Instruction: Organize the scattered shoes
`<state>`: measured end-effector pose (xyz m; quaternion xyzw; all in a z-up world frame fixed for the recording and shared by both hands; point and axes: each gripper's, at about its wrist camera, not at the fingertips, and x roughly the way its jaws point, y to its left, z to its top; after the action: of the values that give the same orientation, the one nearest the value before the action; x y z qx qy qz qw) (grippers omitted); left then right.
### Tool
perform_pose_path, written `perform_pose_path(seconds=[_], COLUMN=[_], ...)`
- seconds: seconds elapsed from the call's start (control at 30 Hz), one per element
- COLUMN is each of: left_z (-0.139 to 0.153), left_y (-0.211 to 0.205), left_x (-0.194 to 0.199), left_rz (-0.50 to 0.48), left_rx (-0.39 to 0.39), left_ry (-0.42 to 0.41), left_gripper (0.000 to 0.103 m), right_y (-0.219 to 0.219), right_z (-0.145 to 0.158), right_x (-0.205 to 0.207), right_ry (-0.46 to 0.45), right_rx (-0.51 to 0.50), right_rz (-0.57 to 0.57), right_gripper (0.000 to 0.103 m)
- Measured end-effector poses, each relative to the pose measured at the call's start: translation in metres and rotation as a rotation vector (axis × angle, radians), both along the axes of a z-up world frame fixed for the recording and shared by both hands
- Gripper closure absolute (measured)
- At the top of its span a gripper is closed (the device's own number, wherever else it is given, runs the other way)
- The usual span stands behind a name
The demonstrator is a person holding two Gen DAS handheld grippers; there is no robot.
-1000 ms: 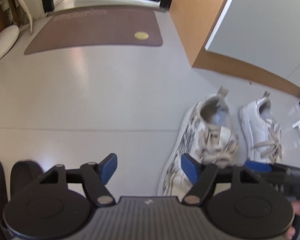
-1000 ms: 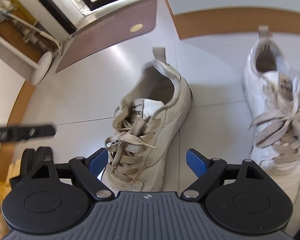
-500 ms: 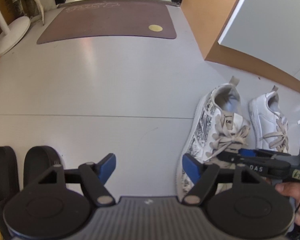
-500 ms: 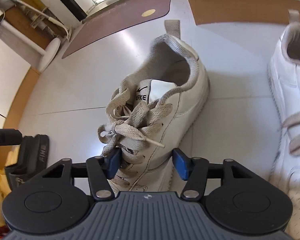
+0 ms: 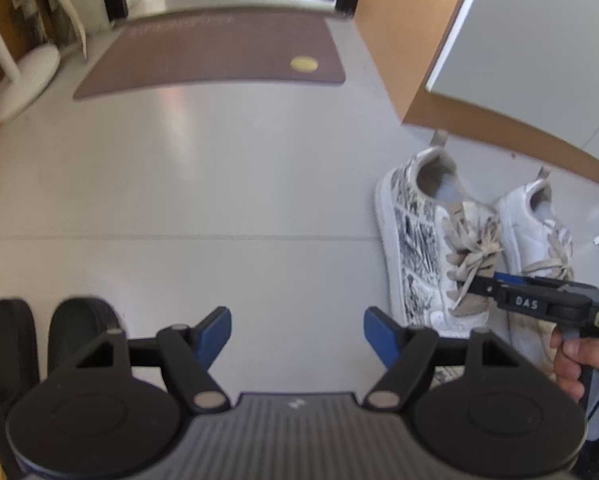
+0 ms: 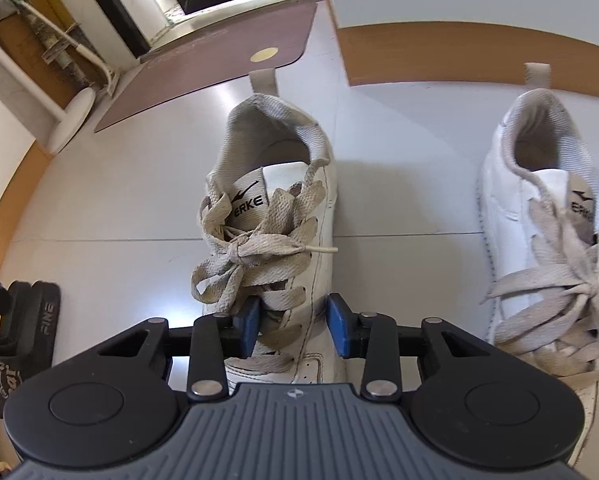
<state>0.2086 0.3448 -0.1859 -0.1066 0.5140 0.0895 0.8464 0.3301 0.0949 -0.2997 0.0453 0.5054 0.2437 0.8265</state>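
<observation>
The right gripper (image 6: 293,326) is clamped narrow across the laced forefoot of a white low-top lace-up sneaker with a black sketch-like print on its outer side (image 6: 275,216), and the risk I see lies in that hold: the blue pads (image 6: 337,330) press on soft upper and flat beige laces rather than on anything stiff, so if the sneaker is lifted or dragged from here the heavier heel could sag and swing, or the upper could squeeze out of the pads and the sneaker drop. A loose bow loop (image 6: 215,280) hangs on the left side and could snag on a pad. This sneaker sits on the pale grey floor (image 5: 203,184), heel pointing away toward the brown doormat (image 5: 215,52), with its plain white laced partner sneaker (image 6: 539,216) near it on the right, roughly parallel, apart from it; a careless swing could knock that 1 askew. Both are scuffed, with greyed laces tied in floppy bows and beige pull tabs at the heel. The left gripper (image 5: 297,334) hovers wide and empty over bare floor, just beside 2 black slides (image 5: 43,336) at the lower left. In the left view a hand (image 5: 579,360) holds the right gripper's handle.
</observation>
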Motion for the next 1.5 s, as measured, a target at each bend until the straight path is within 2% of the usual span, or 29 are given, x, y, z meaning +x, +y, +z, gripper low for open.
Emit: perform_pose_path(seconds=[0.17,0.27,0.47,0.67,0.87,1.07,1.13,1.2,1.27,1.5], left_z=[0.007,0.008,0.01,0.013,0.021,0.028,0.035,0.043,0.051,0.094], left_y=[-0.005,-0.007,-0.017,-0.021,-0.025,-0.024,-0.025,-0.03,-0.035,-0.077], left_x=[-0.002,-0.004,-0.004,-0.004,-0.001,0.004,0.007,0.012,0.018,0.057], left_rz=[-0.001,-0.004,-0.009,-0.014,-0.021,-0.003,0.024,0.032,0.041,0.001], left_rx=[0.008,0.009,0.009,0.013,0.025,0.038,0.023,0.024,0.024,0.04], left_ry=[-0.009,-0.006,-0.006,0.006,0.008,-0.004,-0.019,-0.025,-0.03,-0.069], left_gripper=[0.028,0.028,0.027,0.028,0.027,0.027,0.027,0.027,0.027,0.027], right_y=[-0.01,-0.012,-0.017,-0.03,-0.037,-0.044,-0.047,-0.049,-0.054,-0.085], right_z=[0.004,0.005,0.006,0.009,0.01,0.015,0.021,0.026,0.037,0.082], right_x=[0.006,0.004,-0.01,-0.024,-0.026,-0.019,-0.022,-0.025,-0.027,-0.034], right_ry=[-0.042,-0.045,-0.069,-0.052,-0.069,0.014,0.035,0.055,0.072,0.09], right_rx=[-0.041,-0.058,-0.111,-0.161,-0.194,-0.162,-0.157,-0.152,-0.141,-0.149], right_rz=[-0.056,-0.074,-0.137,-0.297,-0.324,-0.37,-0.363,-0.351,-0.329,-0.33], right_gripper=[0.074,0.082,0.086,0.086,0.087,0.085,0.08,0.068,0.061,0.051])
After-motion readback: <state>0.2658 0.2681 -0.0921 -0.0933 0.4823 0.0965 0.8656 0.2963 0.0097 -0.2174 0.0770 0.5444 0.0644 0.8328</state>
